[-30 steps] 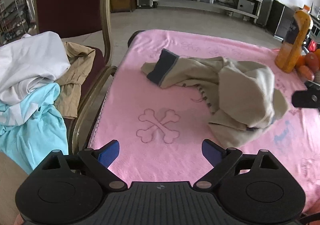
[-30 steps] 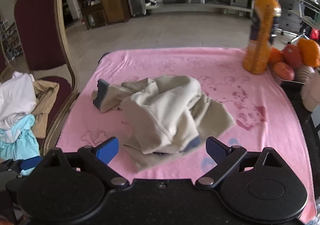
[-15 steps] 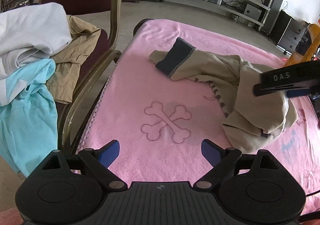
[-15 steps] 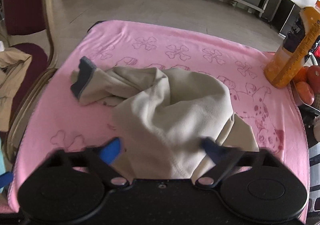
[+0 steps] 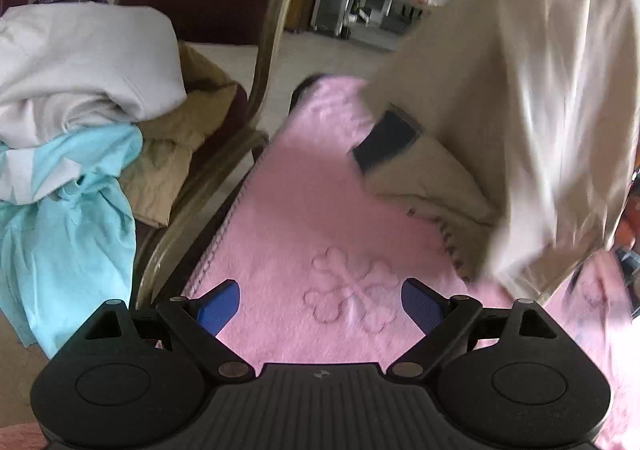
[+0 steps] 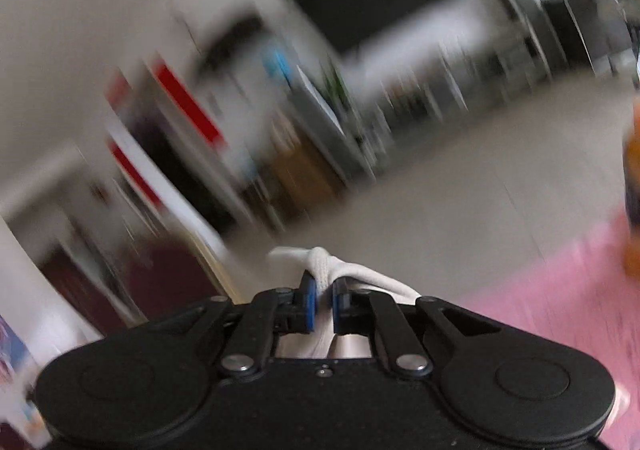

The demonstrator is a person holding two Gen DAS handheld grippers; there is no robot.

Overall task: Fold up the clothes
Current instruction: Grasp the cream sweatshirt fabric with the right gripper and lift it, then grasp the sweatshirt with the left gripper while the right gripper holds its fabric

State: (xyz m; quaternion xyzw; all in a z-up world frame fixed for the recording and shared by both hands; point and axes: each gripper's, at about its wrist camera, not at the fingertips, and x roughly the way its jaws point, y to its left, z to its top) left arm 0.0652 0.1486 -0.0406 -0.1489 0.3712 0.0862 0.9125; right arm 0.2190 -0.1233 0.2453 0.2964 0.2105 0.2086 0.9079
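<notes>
- Two claws: right claw (image 6: 323, 306) closing on beige garment (image 5: 540, 110) fold, lifted at two o'clock above pink bench (image 5: 320, 218).
- Left claw (image 5: 320, 306) wide, empty; grab hanging hem.
- Lift until navy cuff (image 5: 384, 140) clears.

Your right hand-held gripper (image 6: 323, 304) is closing on the beige garment (image 5: 532, 98), now lifted, seemingly mostly off the table (image 5: 312, 210).

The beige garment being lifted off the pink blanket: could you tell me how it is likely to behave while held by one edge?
Probably floppy: the beige garment hangs in loose folds from one pinched point while its dark-cuffed sleeve trails on the pink blanket. It likely swings and drags. The closing right tongs bunch only a small fold, so it might slip.
</notes>
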